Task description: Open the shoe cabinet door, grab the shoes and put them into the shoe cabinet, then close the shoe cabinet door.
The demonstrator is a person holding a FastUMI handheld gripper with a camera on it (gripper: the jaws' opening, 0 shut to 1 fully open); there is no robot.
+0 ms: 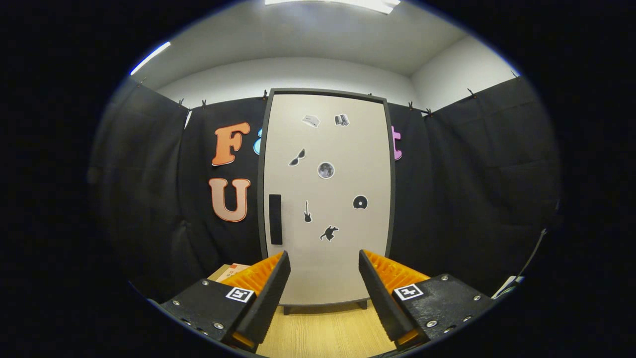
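Note:
The shoe cabinet (325, 199) stands upright straight ahead, its pale door shut inside a dark frame. Several small dark stickers dot the door. A black vertical handle (275, 219) sits near the door's left edge, about halfway down. My gripper (324, 262) is open, its two fingers spread wide with nothing between them. The fingers point at the lower part of the door and stand some way short of it. The handle is above and a little left of the left fingertip (283, 263).
The cabinet rests on short legs on a light wooden floor (323, 330). Black cloth walls close in on both sides. A cardboard box (231, 271) lies low at the left, behind the left finger. A cable (531, 256) hangs at the right.

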